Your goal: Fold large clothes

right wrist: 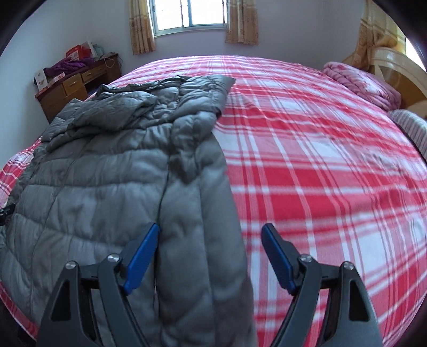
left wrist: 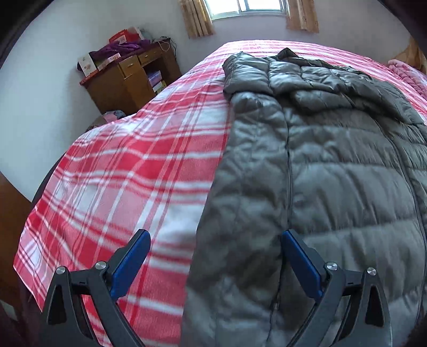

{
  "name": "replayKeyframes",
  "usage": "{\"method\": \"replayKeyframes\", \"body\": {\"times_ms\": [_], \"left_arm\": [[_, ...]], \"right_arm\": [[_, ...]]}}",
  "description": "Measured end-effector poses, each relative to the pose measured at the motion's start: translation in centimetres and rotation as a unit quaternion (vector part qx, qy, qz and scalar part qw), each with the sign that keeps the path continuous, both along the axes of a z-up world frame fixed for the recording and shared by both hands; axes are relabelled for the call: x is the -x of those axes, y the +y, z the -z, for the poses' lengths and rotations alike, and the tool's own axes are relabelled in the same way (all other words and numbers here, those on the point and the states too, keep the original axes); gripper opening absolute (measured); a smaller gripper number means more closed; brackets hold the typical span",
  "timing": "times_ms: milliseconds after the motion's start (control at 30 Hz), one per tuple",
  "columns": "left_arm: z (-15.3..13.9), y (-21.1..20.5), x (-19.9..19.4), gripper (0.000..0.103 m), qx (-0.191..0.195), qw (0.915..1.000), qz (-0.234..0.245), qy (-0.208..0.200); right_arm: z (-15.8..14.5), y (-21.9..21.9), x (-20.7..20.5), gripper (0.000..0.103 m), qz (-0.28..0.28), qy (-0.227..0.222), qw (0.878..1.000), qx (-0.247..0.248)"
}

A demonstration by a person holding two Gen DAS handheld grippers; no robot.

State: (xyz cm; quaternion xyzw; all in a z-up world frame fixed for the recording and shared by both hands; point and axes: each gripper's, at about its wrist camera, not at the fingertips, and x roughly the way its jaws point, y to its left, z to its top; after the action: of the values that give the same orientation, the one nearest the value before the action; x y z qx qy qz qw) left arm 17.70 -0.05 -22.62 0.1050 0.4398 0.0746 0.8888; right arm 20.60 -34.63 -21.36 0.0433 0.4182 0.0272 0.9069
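A large grey quilted puffer coat lies flat on a bed with a red and white plaid sheet. Its sleeves are folded across the chest at the far end. My left gripper hovers open over the coat's left edge near the hem, one blue pad over the sheet, the other over the coat. In the right wrist view the same coat fills the left half. My right gripper stands open over the coat's right edge, with nothing pressed between its pads. The plaid sheet spreads to the right.
A wooden desk piled with boxes and purple cloth stands by the far left wall. Folded pink bedding and a striped pillow lie at the bed's right end near a pale headboard. A curtained window is at the back.
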Motion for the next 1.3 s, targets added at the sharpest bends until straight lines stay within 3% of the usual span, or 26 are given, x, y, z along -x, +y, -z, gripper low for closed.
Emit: {"method": "replayKeyframes", "body": {"times_ms": [367,433,500,533,567,600,633,700,800,933,1067,1133,1233,1300], "left_arm": [[1.1,2.0,4.9,0.099,0.023,0.9996,0.004,0.013],[1.2,1.8,5.3,0.094,0.025,0.9996,0.012,0.011],[1.5,1.6,5.5,0.068,0.049,0.9983,0.024,0.022],[1.6,1.5,5.5,0.060,0.071,0.9966,0.030,0.030],[1.6,1.5,5.6,0.042,0.085,0.9952,0.036,0.034],[1.5,1.1,5.8,0.033,0.098,0.9933,0.048,0.039],[1.2,0.8,6.0,0.019,0.096,0.9931,0.055,0.037],[0.3,0.2,6.8,0.008,0.086,0.9935,0.072,0.023],[-2.3,0.1,8.4,0.007,0.084,0.9918,0.096,-0.009],[-8.2,1.7,11.1,0.005,0.142,0.9801,0.125,-0.060],[-15.0,3.4,14.5,0.005,0.189,0.9618,0.154,-0.125],[-17.5,3.8,15.3,0.005,0.187,0.9568,0.157,-0.157],[-19.2,3.6,13.0,0.005,0.169,0.9567,0.158,-0.176],[-18.9,3.7,8.6,0.005,0.167,0.9600,0.147,-0.170]], "right_arm": [[1.5,-1.2,6.8,0.081,0.015,0.001,1.000,-0.019],[1.5,-1.0,7.9,0.081,0.011,-0.002,1.000,-0.019],[1.7,-0.7,8.8,0.077,0.005,-0.005,1.000,-0.021],[1.8,-0.5,9.1,0.070,0.000,-0.005,1.000,-0.022],[1.9,-0.3,9.4,0.065,-0.007,-0.004,1.000,-0.025],[1.9,-0.1,9.5,0.052,-0.014,-0.002,0.999,-0.030],[1.9,-0.1,9.6,0.028,-0.021,0.000,0.999,-0.037],[1.6,-0.1,9.7,0.014,-0.046,0.007,0.996,-0.072],[0.3,0.0,10.6,0.011,-0.056,-0.010,0.996,-0.069],[-2.5,-0.6,12.4,0.009,-0.058,-0.045,0.993,-0.090],[-8.2,-1.8,15.3,0.009,-0.060,-0.109,0.986,-0.114],[-11.5,-2.2,17.0,0.009,-0.064,-0.151,0.979,-0.124],[-15.9,-2.5,18.3,0.009,-0.069,-0.215,0.966,-0.124],[-17.6,-2.4,16.3,0.009,-0.064,-0.242,0.962,-0.107]]}}
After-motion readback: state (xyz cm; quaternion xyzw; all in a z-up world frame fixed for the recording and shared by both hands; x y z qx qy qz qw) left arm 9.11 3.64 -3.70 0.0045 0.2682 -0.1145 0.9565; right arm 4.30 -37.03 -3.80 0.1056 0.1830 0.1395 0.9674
